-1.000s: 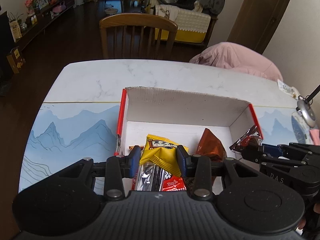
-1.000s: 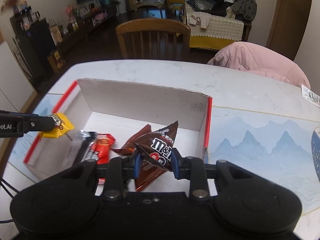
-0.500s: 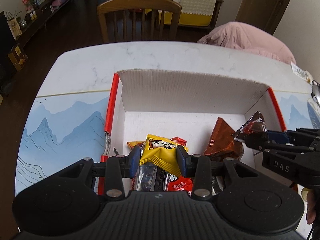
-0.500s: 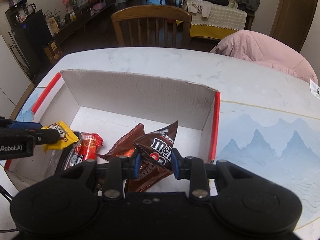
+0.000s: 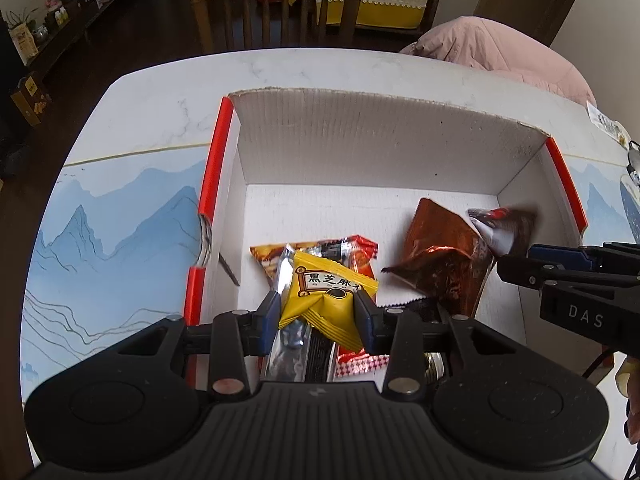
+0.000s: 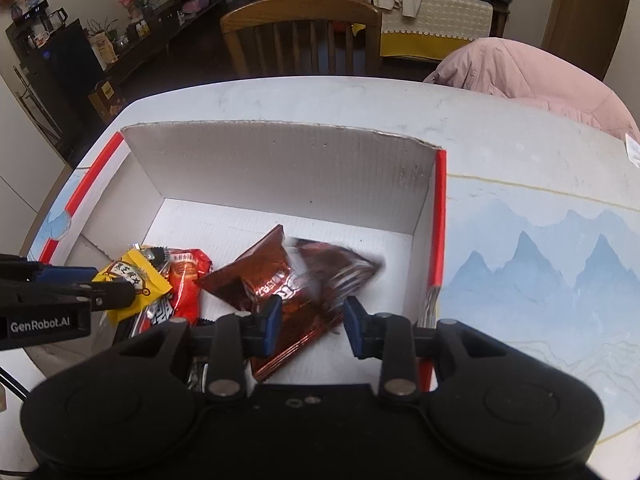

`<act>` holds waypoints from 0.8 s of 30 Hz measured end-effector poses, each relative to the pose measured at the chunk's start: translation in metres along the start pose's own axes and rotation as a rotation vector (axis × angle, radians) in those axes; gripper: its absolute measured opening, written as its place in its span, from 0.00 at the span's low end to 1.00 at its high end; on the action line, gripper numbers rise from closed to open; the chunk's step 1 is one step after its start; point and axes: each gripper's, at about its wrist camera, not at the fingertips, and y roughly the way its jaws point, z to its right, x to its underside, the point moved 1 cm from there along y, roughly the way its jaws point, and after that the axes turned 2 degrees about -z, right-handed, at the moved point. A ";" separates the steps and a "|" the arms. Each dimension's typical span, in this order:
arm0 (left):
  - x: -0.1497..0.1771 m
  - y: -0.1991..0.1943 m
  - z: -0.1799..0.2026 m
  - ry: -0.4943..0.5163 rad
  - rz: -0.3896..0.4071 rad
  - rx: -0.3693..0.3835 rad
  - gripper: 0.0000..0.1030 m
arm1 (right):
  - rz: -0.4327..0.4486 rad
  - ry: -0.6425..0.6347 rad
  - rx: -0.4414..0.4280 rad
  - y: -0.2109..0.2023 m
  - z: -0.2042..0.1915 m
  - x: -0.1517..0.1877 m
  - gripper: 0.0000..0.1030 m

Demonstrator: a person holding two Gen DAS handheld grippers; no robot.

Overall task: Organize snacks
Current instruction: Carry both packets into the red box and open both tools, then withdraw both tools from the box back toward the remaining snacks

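"DAS" on right gripper (image 5: 520,256); "GenRobot.AI" on left gripper (image 6: 116,294); "黑芝麻" on yellow packet (image 5: 328,300)

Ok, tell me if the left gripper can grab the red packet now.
Probably not: the left gripper is shut on the yellow packet, which hangs over the red packet in the box. It must let go first.

We see a white marble-patterned tabletop (image 5: 320,68) with a blue mountain-print mat (image 5: 108,240) spread over its near part. An open white cardboard box with red edges (image 5: 384,140) sits on it, and a small printed paper slip (image 5: 606,122) lies at the far right edge.
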 end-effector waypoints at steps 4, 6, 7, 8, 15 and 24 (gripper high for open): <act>0.005 -0.005 -0.004 -0.015 0.003 0.019 0.38 | 0.002 0.006 -0.006 -0.007 -0.002 0.005 0.34; 0.007 -0.009 -0.006 -0.018 0.006 0.035 0.38 | 0.006 0.007 -0.008 -0.011 -0.004 0.009 0.34; 0.009 -0.012 -0.006 -0.017 0.010 0.039 0.38 | 0.011 0.009 -0.010 -0.015 -0.004 0.011 0.34; 0.011 -0.015 -0.006 -0.015 0.015 0.044 0.38 | 0.016 0.011 -0.014 -0.018 -0.005 0.012 0.35; 0.022 -0.040 -0.010 -0.018 0.051 0.078 0.41 | 0.072 0.015 -0.040 -0.053 -0.014 0.025 0.39; 0.046 -0.089 -0.009 0.016 0.142 0.114 0.45 | 0.159 0.021 -0.070 -0.100 -0.026 0.045 0.41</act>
